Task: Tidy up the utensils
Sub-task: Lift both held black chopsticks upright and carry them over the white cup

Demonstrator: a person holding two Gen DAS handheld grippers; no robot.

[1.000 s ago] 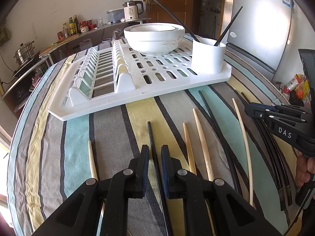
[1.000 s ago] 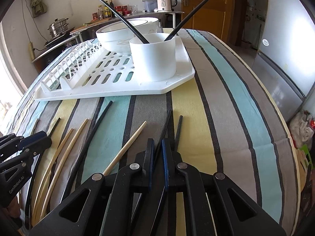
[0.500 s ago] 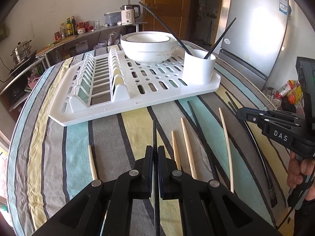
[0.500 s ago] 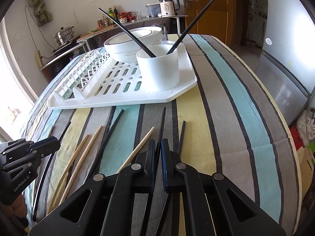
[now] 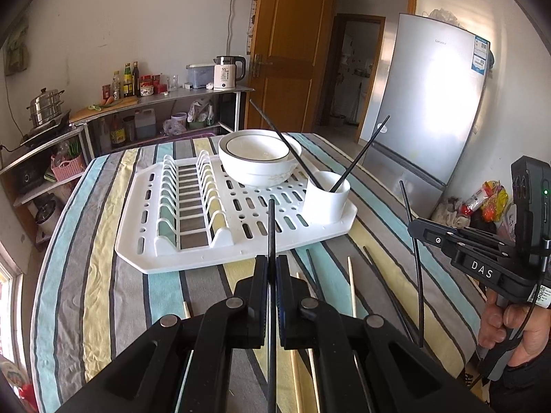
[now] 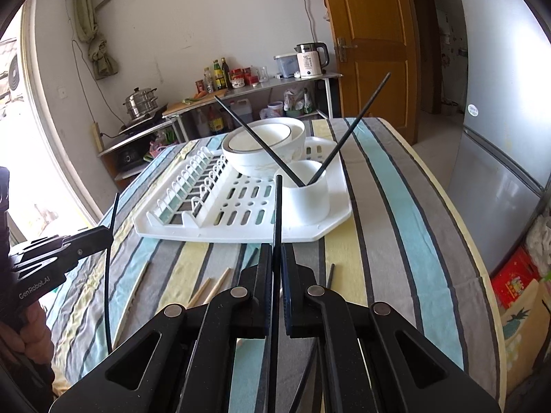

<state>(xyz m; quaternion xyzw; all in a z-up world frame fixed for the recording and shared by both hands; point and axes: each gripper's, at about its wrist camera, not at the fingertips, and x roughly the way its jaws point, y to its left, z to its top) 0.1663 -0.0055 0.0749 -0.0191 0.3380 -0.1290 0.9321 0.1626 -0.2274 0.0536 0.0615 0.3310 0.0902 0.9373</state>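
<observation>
Currently, the left gripper (image 5: 272, 268) is pinching a thin black chopstick (image 5: 271, 227) between closed fingers, its tip pointing toward the white drying rack (image 5: 193, 258). The right gripper (image 6: 276, 258) is likewise clamping a second black chopstick (image 6: 277, 213), straight and dark along its whole visible length, raised above the striped tablecloth (image 6: 389, 213). Both sticks are sitting clear of the cloth.

On the rack's right corner a white cup (image 6: 310, 199) is holding two black chopsticks (image 6: 347, 134) that are leaning apart in a V, one crossing in front of the stacked white bowls (image 6: 265, 151). Loose wooden chopsticks (image 6: 213, 285) and further black ones are lying on the cloth just in front of the rack's near edge.

Open air is showing between each gripper and the cup. The cloth right of the rack is running bare to the table's right edge, with a silver fridge (image 5: 430, 103) standing beyond it. The plate slots are occupying the rack's left half.
</observation>
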